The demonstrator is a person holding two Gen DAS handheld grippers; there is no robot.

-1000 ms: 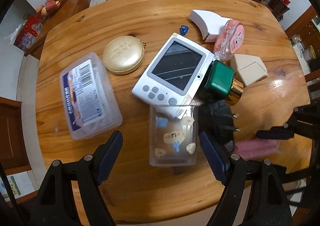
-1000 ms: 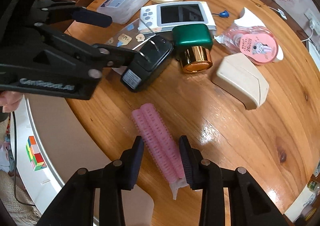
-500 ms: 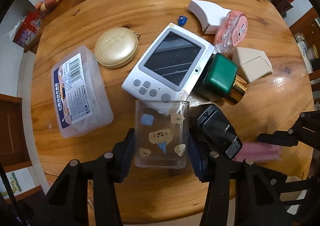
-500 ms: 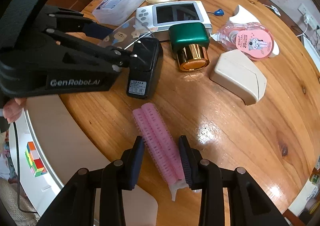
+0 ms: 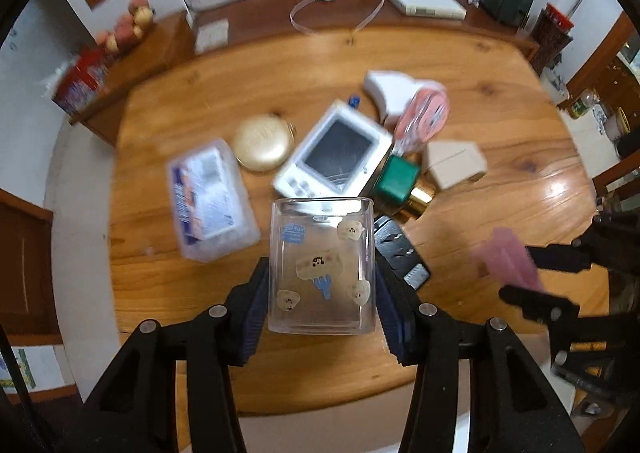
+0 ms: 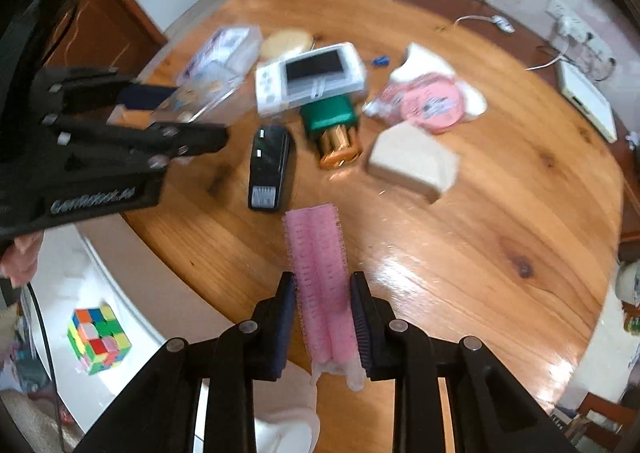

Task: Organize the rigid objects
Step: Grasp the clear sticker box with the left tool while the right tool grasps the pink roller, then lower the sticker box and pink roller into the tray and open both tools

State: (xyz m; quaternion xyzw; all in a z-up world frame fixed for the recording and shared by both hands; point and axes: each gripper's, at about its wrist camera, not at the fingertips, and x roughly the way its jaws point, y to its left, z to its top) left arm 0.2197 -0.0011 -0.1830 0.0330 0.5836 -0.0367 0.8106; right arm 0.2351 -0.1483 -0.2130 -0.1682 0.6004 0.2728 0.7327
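My left gripper is shut on a clear square cup with cartoon stickers and holds it lifted above the round wooden table. My right gripper is shut on a pair of pink hair rollers, also lifted off the table; they show blurred in the left wrist view. The left gripper with the cup shows at the left of the right wrist view.
On the table lie a black charger, a green-and-gold bottle, a white handheld device, a beige box, a pink tape dispenser, a gold compact and a clear lidded box. A Rubik's cube lies below the table's edge.
Both grippers have risen from the table, the left carrying the clear cup and the right carrying the pink rollers. The table objects now look smaller and farther.
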